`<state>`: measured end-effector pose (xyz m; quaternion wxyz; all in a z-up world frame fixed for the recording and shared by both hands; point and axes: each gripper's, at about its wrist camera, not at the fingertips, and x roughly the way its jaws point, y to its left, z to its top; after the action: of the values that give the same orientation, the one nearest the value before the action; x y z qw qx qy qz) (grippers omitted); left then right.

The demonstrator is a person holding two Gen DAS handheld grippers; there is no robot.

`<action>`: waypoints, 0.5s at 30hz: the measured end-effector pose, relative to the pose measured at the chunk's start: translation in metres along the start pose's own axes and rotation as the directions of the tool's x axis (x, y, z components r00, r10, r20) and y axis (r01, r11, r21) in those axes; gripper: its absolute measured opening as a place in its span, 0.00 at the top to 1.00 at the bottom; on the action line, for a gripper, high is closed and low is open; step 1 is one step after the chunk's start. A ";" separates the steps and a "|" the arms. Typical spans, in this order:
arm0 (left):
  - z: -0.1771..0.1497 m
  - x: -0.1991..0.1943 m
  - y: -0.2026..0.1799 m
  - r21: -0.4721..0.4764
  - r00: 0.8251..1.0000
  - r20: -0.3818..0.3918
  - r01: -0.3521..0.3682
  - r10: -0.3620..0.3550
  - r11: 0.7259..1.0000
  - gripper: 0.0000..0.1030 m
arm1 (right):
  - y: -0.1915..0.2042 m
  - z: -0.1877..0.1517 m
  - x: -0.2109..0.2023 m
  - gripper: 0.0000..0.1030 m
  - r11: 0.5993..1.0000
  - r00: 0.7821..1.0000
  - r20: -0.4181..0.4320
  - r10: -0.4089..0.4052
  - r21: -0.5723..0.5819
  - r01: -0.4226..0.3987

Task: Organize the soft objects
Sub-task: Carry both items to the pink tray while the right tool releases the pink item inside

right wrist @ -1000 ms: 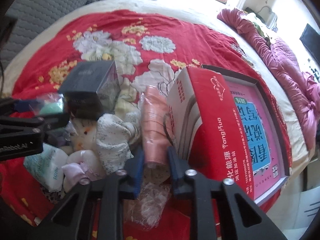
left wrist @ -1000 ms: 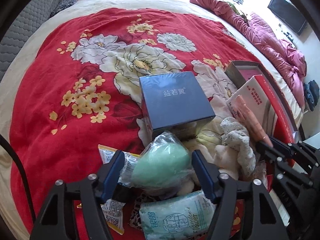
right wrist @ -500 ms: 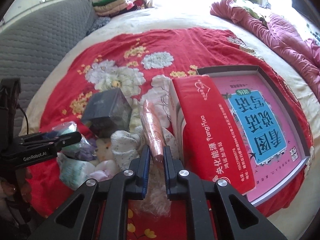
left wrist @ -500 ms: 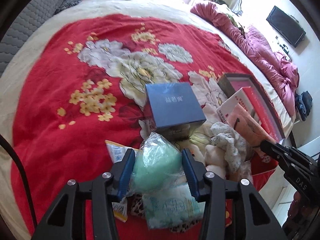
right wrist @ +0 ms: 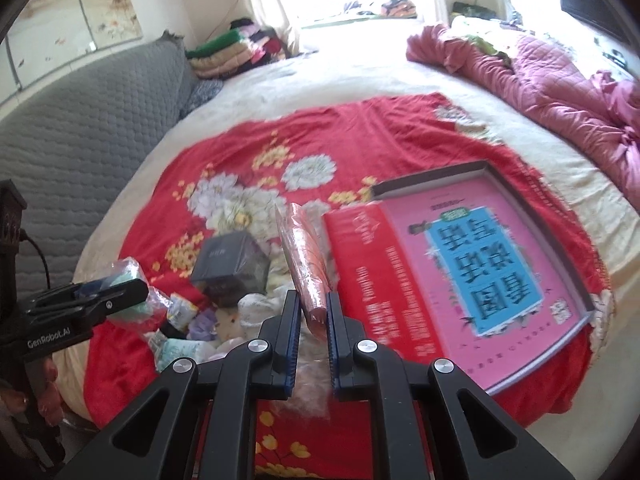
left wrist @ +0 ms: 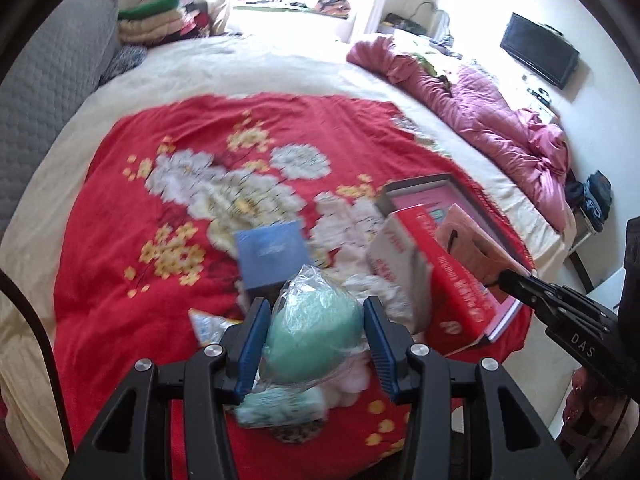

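Note:
My left gripper (left wrist: 313, 308) is shut on a pale green soft ball in a clear plastic bag (left wrist: 316, 340), held up above the pile on the bed. The bag bulges between both blue pads. In the right wrist view the same gripper (right wrist: 136, 292) and bagged ball (right wrist: 120, 276) show at the left. My right gripper (right wrist: 311, 298) is shut on the lower end of a pink packet in clear wrap (right wrist: 304, 256), which stands tilted above the bedding. Under the left gripper lie a tissue pack (left wrist: 280, 404) and a white cloth (left wrist: 380, 288).
A red floral blanket (left wrist: 120, 220) covers the bed. On it stand a blue box (left wrist: 272, 252), a red carton (left wrist: 448, 280) and a pink book in a grey box lid (right wrist: 480, 272). A pink quilt (left wrist: 500, 112) lies at the far right, a grey headboard (right wrist: 80, 120) at the left.
The left jaws closed on the bagged green ball and lifted it off the pile. The right gripper tightened on the pink packet and raised it. Both views pulled back and up.

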<state>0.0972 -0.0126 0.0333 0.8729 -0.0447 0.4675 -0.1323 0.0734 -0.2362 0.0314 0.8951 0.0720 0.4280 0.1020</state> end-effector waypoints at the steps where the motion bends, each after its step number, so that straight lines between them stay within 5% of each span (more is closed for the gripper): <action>1: 0.002 -0.002 -0.007 0.008 1.000 0.006 0.007 -0.007 1.000 0.53 | -0.008 0.001 -0.008 0.88 1.000 1.000 0.017 -0.012 0.013 0.012; 15: 0.025 0.024 -0.142 0.142 0.996 -0.022 0.094 -0.092 0.985 0.53 | -0.135 0.000 -0.068 0.88 0.972 0.984 0.100 -0.144 0.203 0.122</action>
<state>0.1042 -0.1573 0.0565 0.8631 -0.0029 0.4609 -0.2063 0.0482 -0.3831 0.0531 0.9115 0.1368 0.3878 -0.0052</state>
